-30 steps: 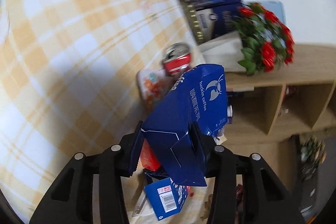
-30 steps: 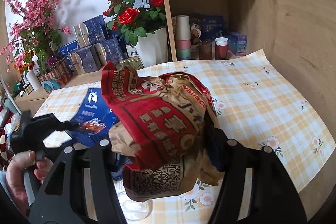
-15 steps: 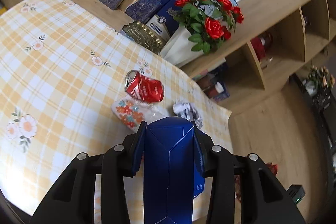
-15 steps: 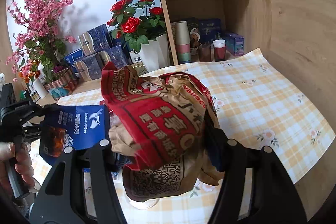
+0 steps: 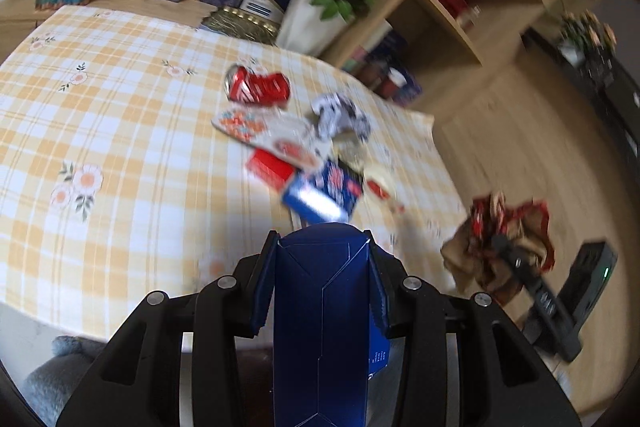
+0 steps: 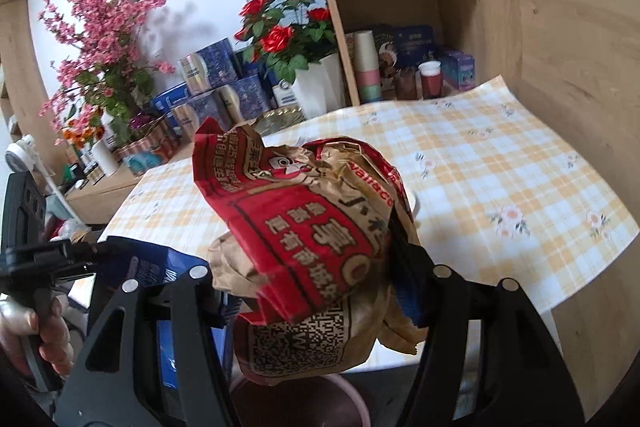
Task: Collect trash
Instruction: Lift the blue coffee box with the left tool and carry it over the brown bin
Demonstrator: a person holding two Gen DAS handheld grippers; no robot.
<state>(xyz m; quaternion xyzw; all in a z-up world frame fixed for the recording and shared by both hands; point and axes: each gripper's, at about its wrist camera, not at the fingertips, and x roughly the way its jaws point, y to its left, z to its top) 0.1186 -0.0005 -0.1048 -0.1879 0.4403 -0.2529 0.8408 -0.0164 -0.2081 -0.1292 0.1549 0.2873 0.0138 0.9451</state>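
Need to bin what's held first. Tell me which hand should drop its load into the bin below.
Right, probably. The right gripper holds the crumpled red paper bag directly above a dark round bin rim. The left gripper, clamping the blue carton, is off to the side.

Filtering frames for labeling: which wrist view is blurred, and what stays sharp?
Left wrist view: motion smear over the litter pile and tablecloth; the blue carton between the fingers stays sharp. Right wrist view: mostly crisp, print on the crumpled paper bag readable, fisheye bending at edges.
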